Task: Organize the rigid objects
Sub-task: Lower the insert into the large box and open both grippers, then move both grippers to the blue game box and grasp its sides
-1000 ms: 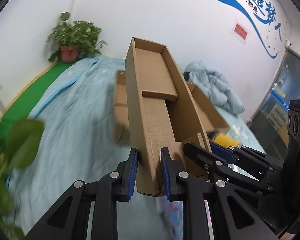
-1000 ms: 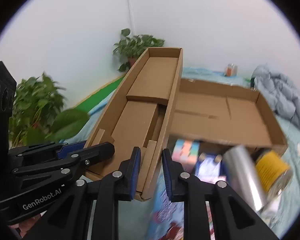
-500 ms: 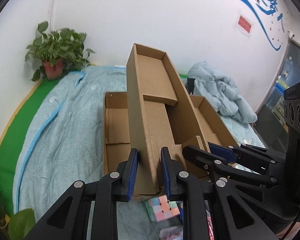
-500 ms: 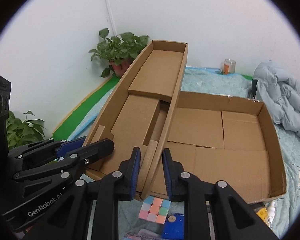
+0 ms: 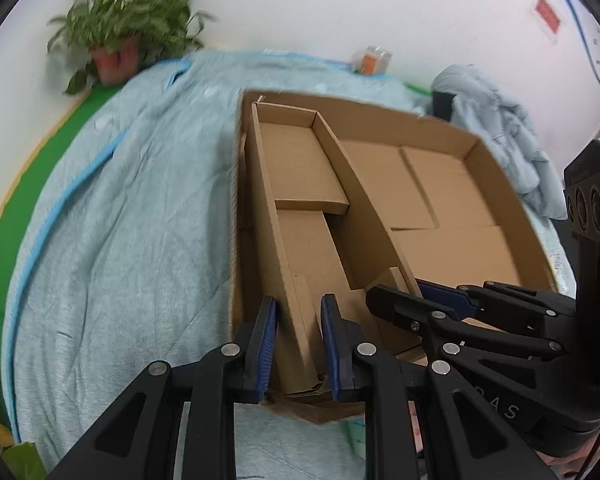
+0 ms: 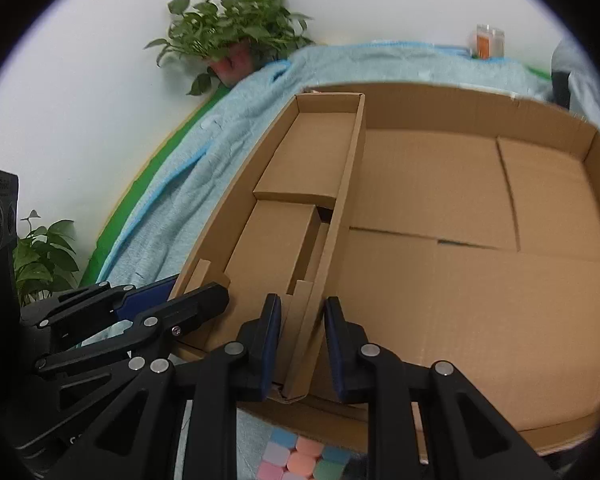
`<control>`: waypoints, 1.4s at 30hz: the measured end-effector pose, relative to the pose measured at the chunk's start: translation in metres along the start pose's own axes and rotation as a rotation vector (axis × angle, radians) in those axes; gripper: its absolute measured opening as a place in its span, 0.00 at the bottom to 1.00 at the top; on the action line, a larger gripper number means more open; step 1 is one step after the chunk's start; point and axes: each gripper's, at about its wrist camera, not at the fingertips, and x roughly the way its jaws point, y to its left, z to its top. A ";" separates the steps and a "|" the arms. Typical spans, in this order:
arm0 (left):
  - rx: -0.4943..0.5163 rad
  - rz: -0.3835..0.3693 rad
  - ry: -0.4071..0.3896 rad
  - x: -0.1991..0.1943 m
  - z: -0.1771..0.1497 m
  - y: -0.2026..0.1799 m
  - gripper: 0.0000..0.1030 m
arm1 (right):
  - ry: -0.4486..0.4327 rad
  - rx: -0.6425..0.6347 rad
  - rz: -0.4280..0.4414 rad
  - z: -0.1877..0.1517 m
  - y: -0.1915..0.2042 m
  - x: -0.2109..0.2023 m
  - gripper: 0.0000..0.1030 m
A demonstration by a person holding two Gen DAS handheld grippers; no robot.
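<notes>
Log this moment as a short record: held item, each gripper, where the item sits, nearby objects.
held item: narrow cardboard tray
left gripper: shut on the tray's left wall
right gripper: shut on the tray's right wall
position: inside the large cardboard box, along its left side
surface: light blue blanket
nearby: pastel puzzle cube in front of the box; potted plant by the wall

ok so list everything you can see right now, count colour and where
narrow cardboard tray: 1, brown, inside the large box along its left wall, held at its near end
large cardboard box: 1, brown, open, on the blanket
blanket: 1, light blue, under the box
puzzle cube: 1, pastel, in front of the box
potted plants: 2, green, by the wall
jar: 1, orange label, far edge
jacket: 1, pale blue, bunched at right
left claw: shut on the tray's left wall
right claw: shut on the tray's right wall
</notes>
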 end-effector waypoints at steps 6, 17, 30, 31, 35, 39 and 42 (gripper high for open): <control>0.020 0.062 0.021 0.018 -0.005 0.011 0.16 | 0.074 0.036 0.031 0.001 0.001 0.036 0.24; 0.007 0.090 -0.221 -0.065 -0.049 0.008 0.17 | 0.101 0.051 0.086 -0.018 -0.003 0.037 0.19; 0.050 0.127 -0.538 -0.162 -0.131 -0.027 0.99 | -0.244 -0.089 -0.140 -0.094 0.013 -0.077 0.79; 0.033 0.113 -0.539 -0.166 -0.141 -0.031 0.99 | -0.266 -0.113 -0.192 -0.109 0.016 -0.089 0.79; 0.014 0.046 -0.507 -0.172 -0.164 -0.041 0.18 | -0.309 -0.134 -0.267 -0.148 0.006 -0.123 0.38; 0.033 0.004 -0.458 -0.171 -0.184 -0.055 0.13 | -0.356 -0.060 -0.214 -0.167 -0.015 -0.156 0.42; 0.053 0.024 -0.416 -0.175 -0.202 -0.068 0.96 | -0.402 -0.088 -0.159 -0.186 -0.022 -0.174 0.99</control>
